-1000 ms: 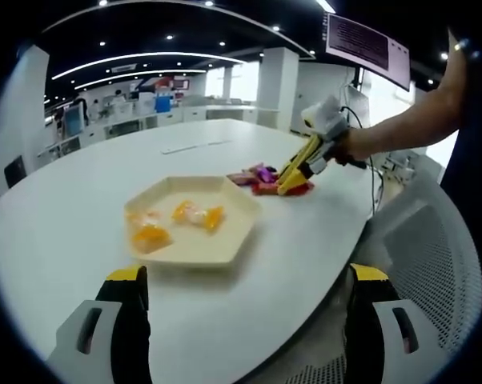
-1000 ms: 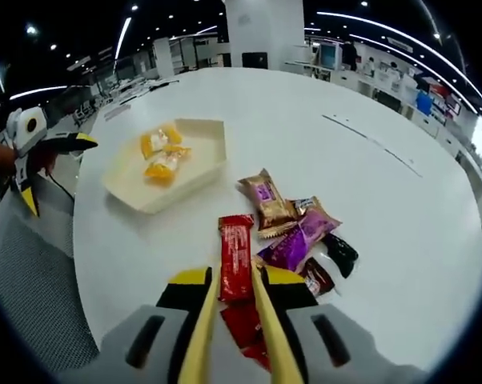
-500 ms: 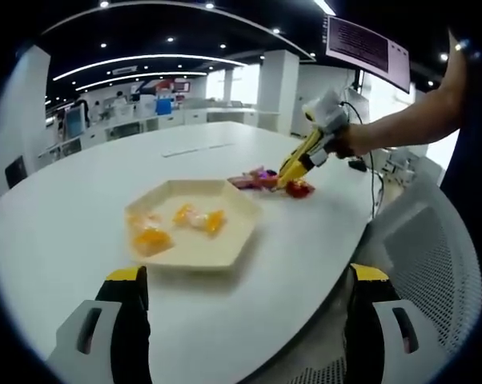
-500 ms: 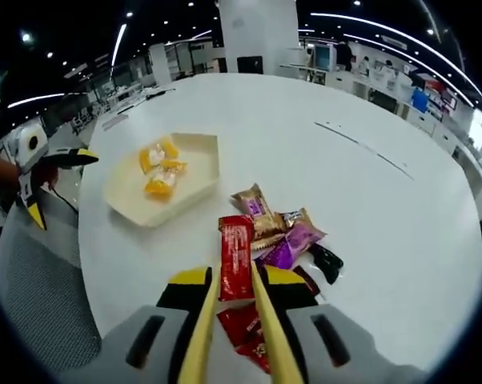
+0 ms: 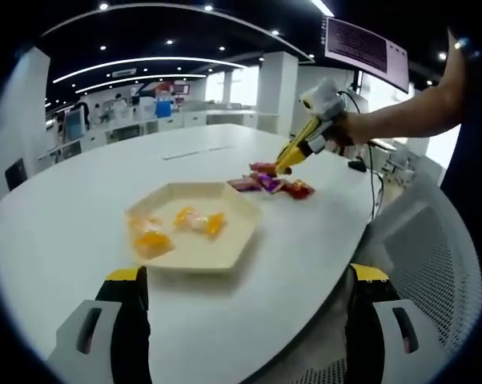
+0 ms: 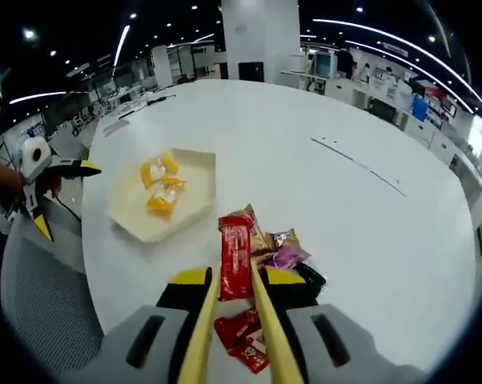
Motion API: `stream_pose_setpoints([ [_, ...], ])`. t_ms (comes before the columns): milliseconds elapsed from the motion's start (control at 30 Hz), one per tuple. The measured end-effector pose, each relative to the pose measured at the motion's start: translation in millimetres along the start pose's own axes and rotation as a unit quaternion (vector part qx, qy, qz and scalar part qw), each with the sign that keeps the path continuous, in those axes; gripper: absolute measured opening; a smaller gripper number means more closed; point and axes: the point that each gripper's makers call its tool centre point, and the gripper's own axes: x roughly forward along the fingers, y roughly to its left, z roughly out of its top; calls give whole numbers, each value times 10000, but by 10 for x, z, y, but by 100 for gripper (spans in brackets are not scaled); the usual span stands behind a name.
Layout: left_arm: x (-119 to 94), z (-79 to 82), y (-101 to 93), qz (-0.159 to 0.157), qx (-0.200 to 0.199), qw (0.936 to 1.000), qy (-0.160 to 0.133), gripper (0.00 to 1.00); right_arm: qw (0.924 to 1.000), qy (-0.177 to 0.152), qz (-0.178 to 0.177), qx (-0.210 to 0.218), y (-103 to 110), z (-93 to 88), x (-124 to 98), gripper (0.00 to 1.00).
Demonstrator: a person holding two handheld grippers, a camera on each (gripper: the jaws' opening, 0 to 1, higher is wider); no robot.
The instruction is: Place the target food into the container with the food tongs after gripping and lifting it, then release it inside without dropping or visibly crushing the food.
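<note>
Right gripper (image 6: 234, 320) is squeezing the yellow tongs (image 6: 267, 336), and the tong blades are pinching a red snack bar (image 6: 234, 258) by its lower end, holding it up off the candy pile (image 6: 275, 250). Left gripper (image 5: 245, 320) is sitting wide open and empty near the table (image 5: 57, 224) edge, the beige tray (image 5: 234, 240) just ahead of it. Tray is holding a few orange wrapped pieces (image 6: 162, 198), well apart from the bar.

Risks from here:
- bar is hanging long and upright from a low pinch, so it is likely pivoting or slipping out during the carry to the tray
- extra squeezing is risking crushing the bar
- releasing too early is risking a landing on the tray rim or the table
</note>
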Motion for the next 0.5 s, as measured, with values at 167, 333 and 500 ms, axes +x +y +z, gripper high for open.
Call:
stream_pose_setpoints([
  [167,1,-4,8,4,4,10000,2,100,10000,5,-47,-72,-26,39,-26,23],
  [333,3,-6,4,-6,-1,10000,6,100,10000,-25,-37,-11,-28,82,-44,23],
  [500,4,-12,-6,-28,21,10000,28,100,10000,-43,-8,-61,-9,159,-39,23],
])
